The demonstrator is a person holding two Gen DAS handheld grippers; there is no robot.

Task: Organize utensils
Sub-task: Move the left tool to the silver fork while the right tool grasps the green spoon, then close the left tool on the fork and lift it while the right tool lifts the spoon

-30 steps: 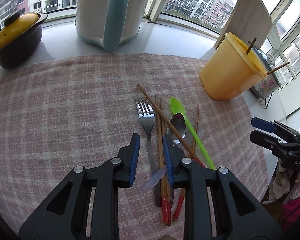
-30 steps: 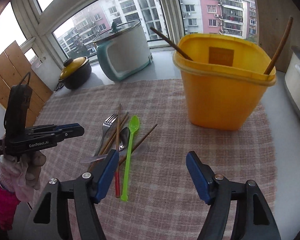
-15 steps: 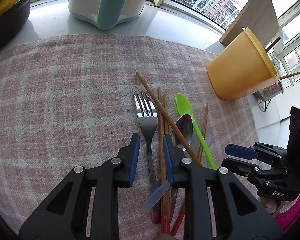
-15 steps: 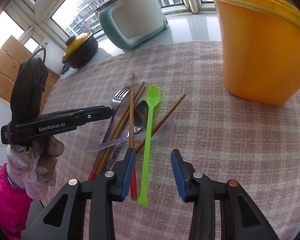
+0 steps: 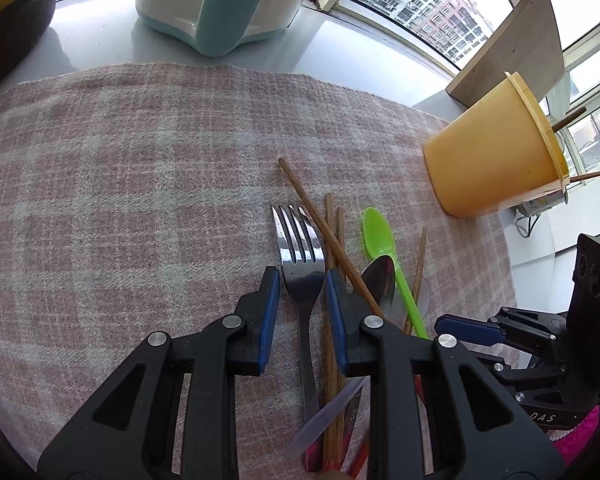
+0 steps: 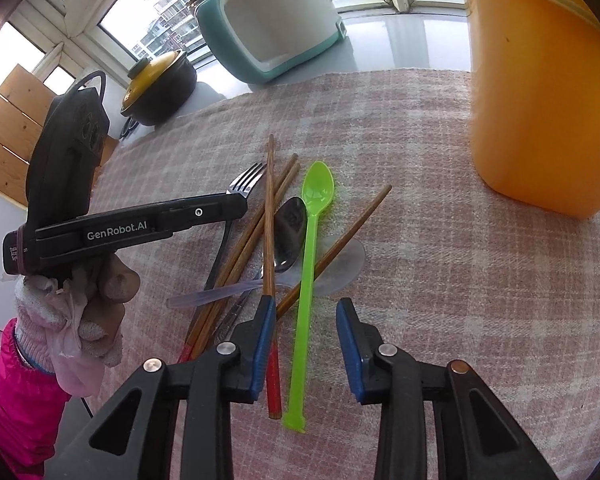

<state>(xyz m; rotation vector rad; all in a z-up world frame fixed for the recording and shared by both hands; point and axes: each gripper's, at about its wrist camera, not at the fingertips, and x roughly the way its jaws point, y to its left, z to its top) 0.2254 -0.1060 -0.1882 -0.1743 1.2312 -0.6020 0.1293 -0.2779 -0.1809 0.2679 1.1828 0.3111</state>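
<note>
A plaid cloth (image 5: 140,200) covered the worktop, with bare grey worktop (image 5: 100,40) showing only along the far window edge. The yellow tub (image 5: 496,160) stood near the cloth's right edge; only the left wrist view showed chopsticks poking from its rim. The right wrist view alone showed the green spoon's (image 6: 306,264) full handle, lying free between the spread fingers of the right gripper (image 6: 306,352). The left gripper (image 5: 302,312), also spread, straddled the fork (image 5: 302,276) without touching it. Open cloth lay left of the utensil pile.
</note>
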